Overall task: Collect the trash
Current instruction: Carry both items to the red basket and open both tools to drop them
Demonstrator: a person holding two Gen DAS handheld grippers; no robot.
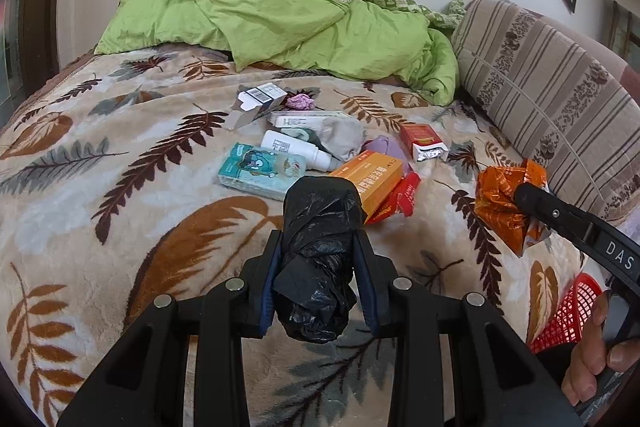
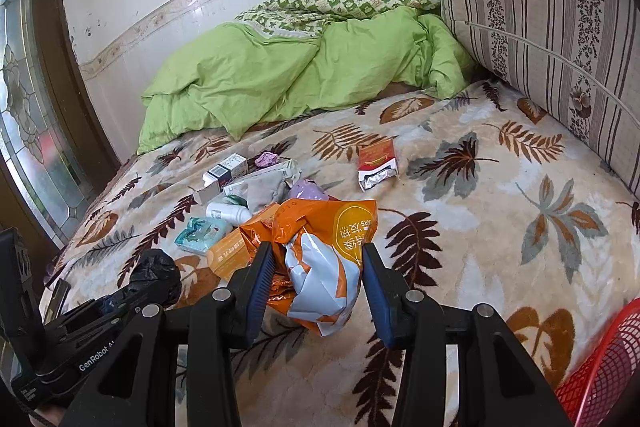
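Both loads are lifted, mid-carry. Left gripper (image 1: 318,283) jaws clamp a black bag (image 1: 320,251); right gripper (image 2: 316,283) jaws clamp an orange wrapper (image 2: 324,259). Next, probably the red basket (image 2: 604,359) at four o'clock. More trash (image 1: 304,143) lies on the bed (image 1: 120,195) at twelve.

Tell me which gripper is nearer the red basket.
Right. The right gripper, shut on an orange wrapper, is beside the red basket; the left gripper is farther left.
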